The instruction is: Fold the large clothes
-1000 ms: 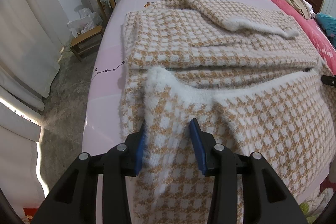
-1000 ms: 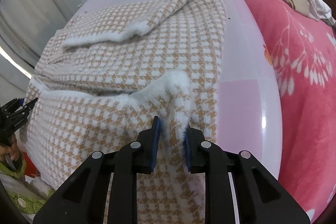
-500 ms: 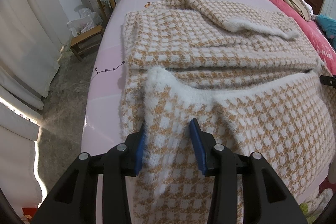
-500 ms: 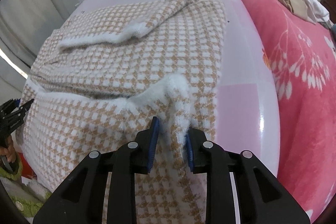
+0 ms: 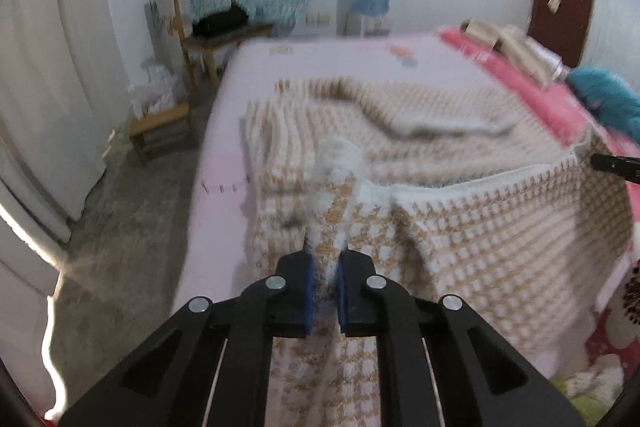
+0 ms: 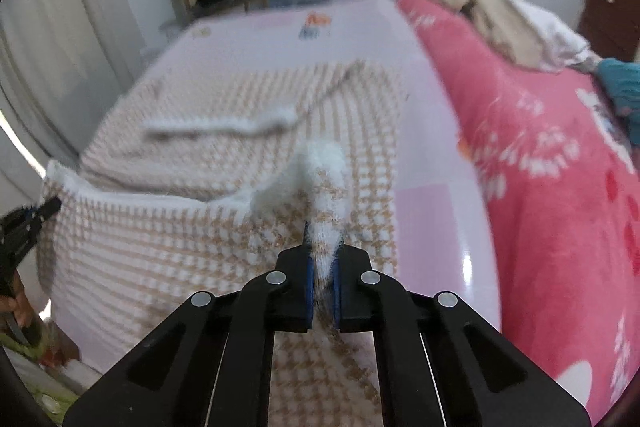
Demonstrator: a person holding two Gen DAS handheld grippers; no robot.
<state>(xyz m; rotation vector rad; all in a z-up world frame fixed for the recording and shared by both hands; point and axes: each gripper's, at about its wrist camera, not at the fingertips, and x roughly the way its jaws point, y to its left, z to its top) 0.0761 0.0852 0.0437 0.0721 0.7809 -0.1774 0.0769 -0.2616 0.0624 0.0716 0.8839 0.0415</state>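
One fuzzy tan-and-white houndstooth knitted garment (image 5: 460, 227) is spread over the pink-sheeted bed (image 5: 320, 59), filling the centre and lower half of both frames. Two grippers are seen — one per hand. The left gripper (image 5: 325, 281), at lower centre of its frame, has its jaws nearly closed, clenched on a white-trimmed edge of the garment. The right gripper (image 6: 322, 277) is likewise pinched on a bunched white-trimmed fold. One red floral blanket (image 6: 560, 167) lies at the right; one wooden chair (image 5: 208, 23) stands at upper left.
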